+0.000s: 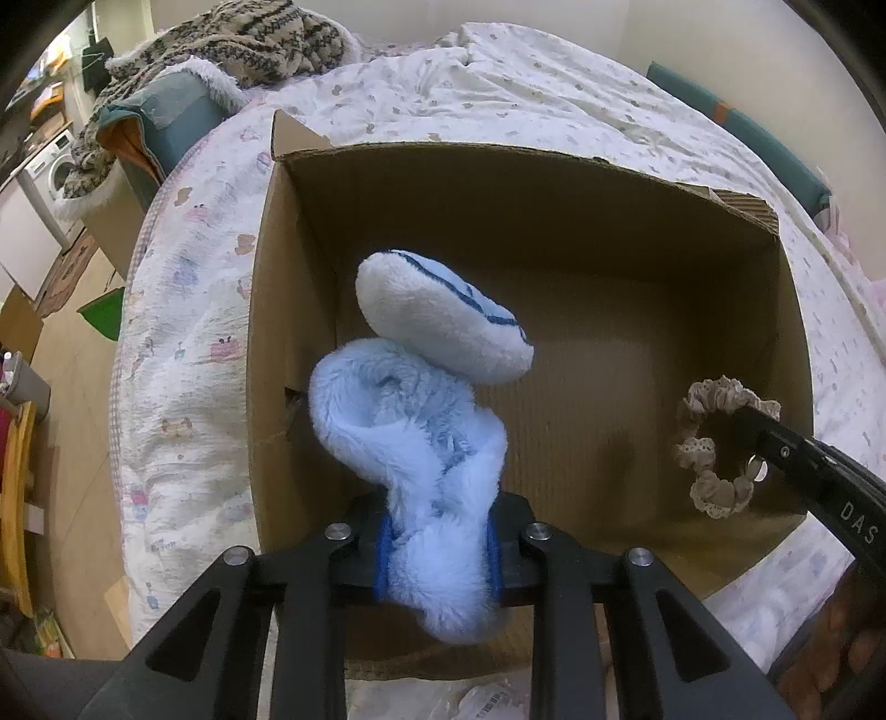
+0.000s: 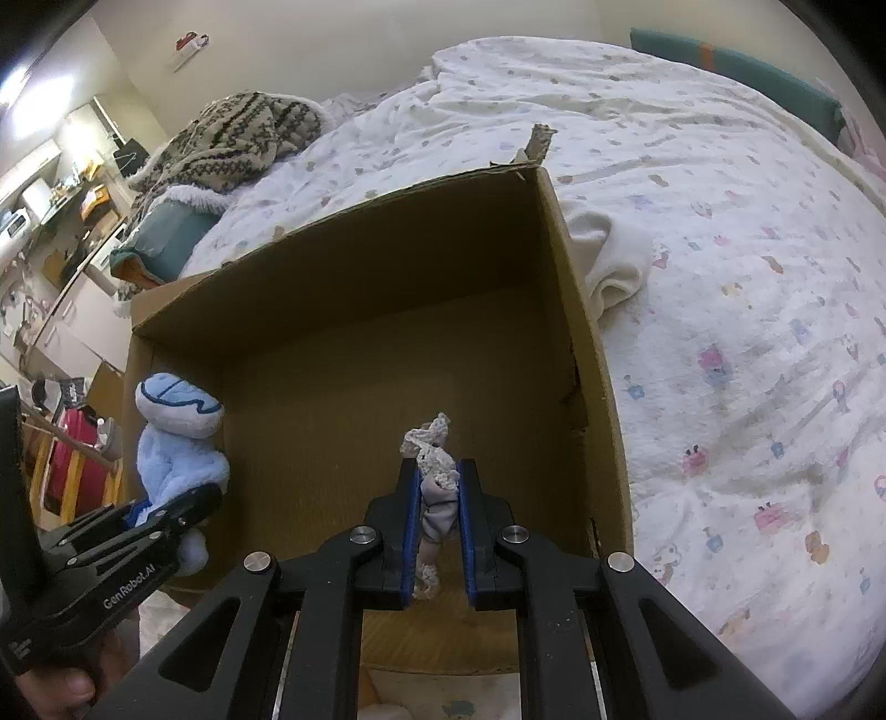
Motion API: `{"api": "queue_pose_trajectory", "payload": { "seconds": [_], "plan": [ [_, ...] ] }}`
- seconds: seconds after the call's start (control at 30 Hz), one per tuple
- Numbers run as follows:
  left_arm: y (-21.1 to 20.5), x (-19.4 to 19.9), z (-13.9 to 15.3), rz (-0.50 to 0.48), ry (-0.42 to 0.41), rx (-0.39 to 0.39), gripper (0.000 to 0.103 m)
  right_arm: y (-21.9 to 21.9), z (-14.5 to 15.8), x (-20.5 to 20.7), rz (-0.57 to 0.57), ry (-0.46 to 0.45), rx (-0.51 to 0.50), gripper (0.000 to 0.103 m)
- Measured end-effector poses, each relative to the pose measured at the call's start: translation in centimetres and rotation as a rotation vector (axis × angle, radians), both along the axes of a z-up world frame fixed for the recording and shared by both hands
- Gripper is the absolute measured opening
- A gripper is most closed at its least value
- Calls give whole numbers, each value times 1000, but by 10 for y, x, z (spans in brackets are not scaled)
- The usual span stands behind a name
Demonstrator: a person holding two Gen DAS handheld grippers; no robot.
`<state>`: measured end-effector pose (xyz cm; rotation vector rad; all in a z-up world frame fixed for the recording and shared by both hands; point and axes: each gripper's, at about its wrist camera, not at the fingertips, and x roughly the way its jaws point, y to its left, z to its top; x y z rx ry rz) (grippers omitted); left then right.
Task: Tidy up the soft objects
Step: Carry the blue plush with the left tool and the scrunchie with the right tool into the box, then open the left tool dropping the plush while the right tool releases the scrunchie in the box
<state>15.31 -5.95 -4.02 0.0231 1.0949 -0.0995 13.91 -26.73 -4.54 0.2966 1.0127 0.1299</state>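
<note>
My left gripper [image 1: 437, 540] is shut on a light blue plush toy [image 1: 410, 421] with a white and blue head, held over the near left part of an open cardboard box [image 1: 531, 188]. It also shows in the right wrist view [image 2: 177, 443]. My right gripper [image 2: 437, 493] is shut on a beige lace scrunchie [image 2: 432, 459], held over the box's [image 2: 343, 238] near right part. The scrunchie shows in the left wrist view [image 1: 714, 448] as a ring on the right gripper's tip. The box's floor is bare.
The box sits on a bed with a white printed quilt [image 2: 720, 277]. A white cloth item [image 2: 609, 260] lies on the quilt just right of the box. A patterned knit blanket [image 1: 238, 39] is heaped at the far left. Furniture stands left of the bed.
</note>
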Motion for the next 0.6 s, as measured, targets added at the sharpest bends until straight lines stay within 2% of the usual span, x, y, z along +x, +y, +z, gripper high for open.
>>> {"api": "queue_pose_trajectory", "payload": {
  "seconds": [0.13,0.43,0.6],
  "plan": [
    [1,0,0,5,1,-5,23,1,-1,1,1,4,-3,14],
    [2,-1,1,2,0,-5,32,1,-5,5,-14,23,5,14],
    [1,-2,3,1,-5,-8,47,0,-6,5,-18,27,6,19]
  ]
}}
